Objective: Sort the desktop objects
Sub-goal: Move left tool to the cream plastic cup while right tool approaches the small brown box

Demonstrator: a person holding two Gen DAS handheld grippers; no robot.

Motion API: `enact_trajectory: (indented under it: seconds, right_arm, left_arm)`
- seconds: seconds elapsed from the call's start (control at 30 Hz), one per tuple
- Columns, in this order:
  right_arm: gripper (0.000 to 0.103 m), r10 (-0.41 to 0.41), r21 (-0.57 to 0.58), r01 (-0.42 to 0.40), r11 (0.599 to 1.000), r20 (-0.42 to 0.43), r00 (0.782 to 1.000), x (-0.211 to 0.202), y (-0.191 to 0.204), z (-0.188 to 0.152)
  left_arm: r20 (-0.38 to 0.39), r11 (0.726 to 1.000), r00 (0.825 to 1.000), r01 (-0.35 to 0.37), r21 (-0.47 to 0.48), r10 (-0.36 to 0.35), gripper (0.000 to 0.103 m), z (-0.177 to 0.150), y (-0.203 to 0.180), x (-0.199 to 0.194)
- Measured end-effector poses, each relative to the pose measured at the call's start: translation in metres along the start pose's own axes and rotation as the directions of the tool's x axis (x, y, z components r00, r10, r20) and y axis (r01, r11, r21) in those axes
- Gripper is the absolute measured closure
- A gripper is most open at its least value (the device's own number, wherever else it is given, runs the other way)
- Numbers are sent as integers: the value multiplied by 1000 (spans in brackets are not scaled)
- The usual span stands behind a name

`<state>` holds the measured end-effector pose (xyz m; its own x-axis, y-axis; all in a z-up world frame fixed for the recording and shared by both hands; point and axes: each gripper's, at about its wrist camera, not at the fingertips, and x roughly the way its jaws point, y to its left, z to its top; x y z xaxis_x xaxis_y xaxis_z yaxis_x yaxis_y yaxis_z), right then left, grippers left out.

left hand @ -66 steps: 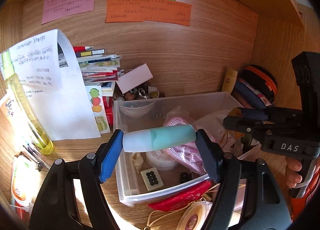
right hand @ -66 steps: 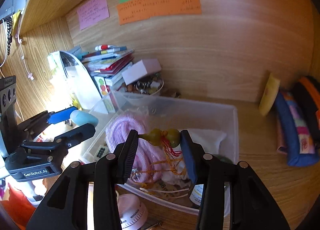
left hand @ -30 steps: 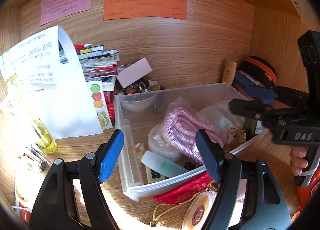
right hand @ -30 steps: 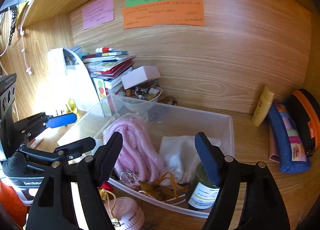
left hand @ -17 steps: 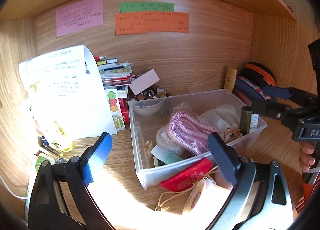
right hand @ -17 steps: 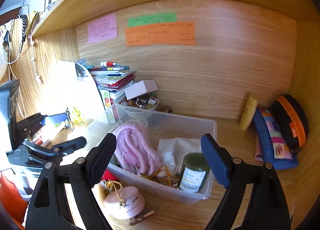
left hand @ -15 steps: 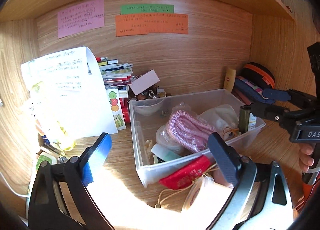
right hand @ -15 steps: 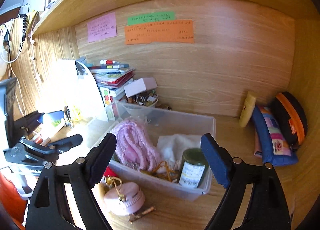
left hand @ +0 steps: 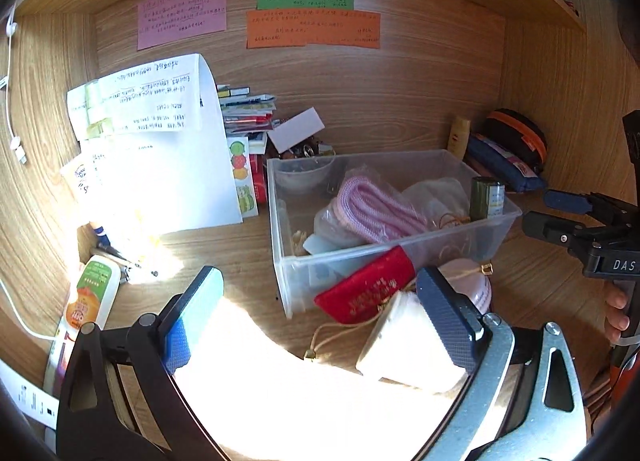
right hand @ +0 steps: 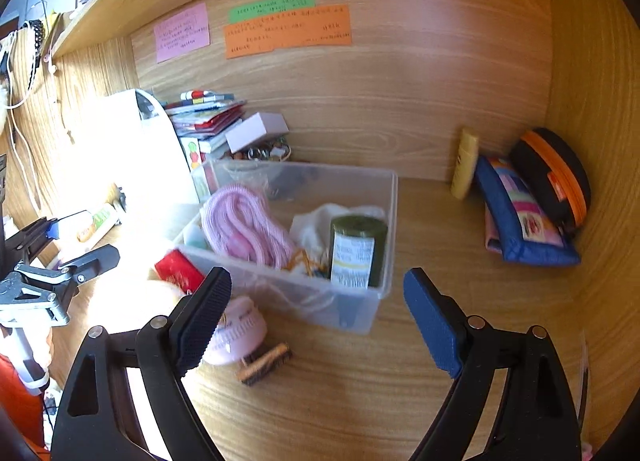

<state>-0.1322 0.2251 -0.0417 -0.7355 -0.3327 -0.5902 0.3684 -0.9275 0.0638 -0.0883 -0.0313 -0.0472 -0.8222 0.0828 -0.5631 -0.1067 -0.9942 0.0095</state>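
We see the box (right hand: pixel 390 197) in centre w/ rope (right hand: pixel 244 225) and jar (right hand: pixel 357 251) inside; pouches (right hand: pixel 524 221) at right, book stack (right hand: pixel 204 117) behind-left, timer (right hand: pixel 240 331) in front.

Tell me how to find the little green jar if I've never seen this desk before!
Look for the clear plastic bin in the middle of the wooden desk. The green jar stands upright in its near right corner, beside the pink rope and a white cloth. It is the only dark, round thing there, with a pale paper label.

Spread empty left tongs (left hand: pixel 316 309) before cluttered clear bin (left hand: pixel 400 251).
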Motion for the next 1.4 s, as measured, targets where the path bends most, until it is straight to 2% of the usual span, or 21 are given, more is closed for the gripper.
enact_trajectory:
  seconds: [0.13,0.4,0.7,0.87,1.03,1.13,1.4]
  right_arm:
    - [17,-12,-6,11,1000,-9,1000,-7,1,-14]
    - [12,-28,-47,25,999,-55,998,-11,6,-42]
    - [12,11,-76,-24,997,-169,986,5,9,-61]
    - [12,45,-126,-74,989,-219,975,10,12,-67]
    - [12,59,-117,-90,989,-241,969,19,6,-60]
    - [12,96,-110,-128,986,-259,961,26,5,-55]
    - [14,84,-240,-153,958,-276,957,41,24,-55]
  left_arm:
    - [-5,1000,1000,-9,25,9,4,-12,-7,-5]
    - [-42,999,999,17,48,-15,4,-33,-19,-12]
    - [-95,997,995,49,57,-43,4,-49,-29,-6]
    - [-120,993,989,98,68,-89,4,-52,-38,-1]
    - [-128,992,989,83,92,-71,4,-49,-46,12]
    - [-133,991,988,97,95,-84,4,-46,-48,18]
    - [-164,981,979,143,131,-121,4,-41,-55,30]
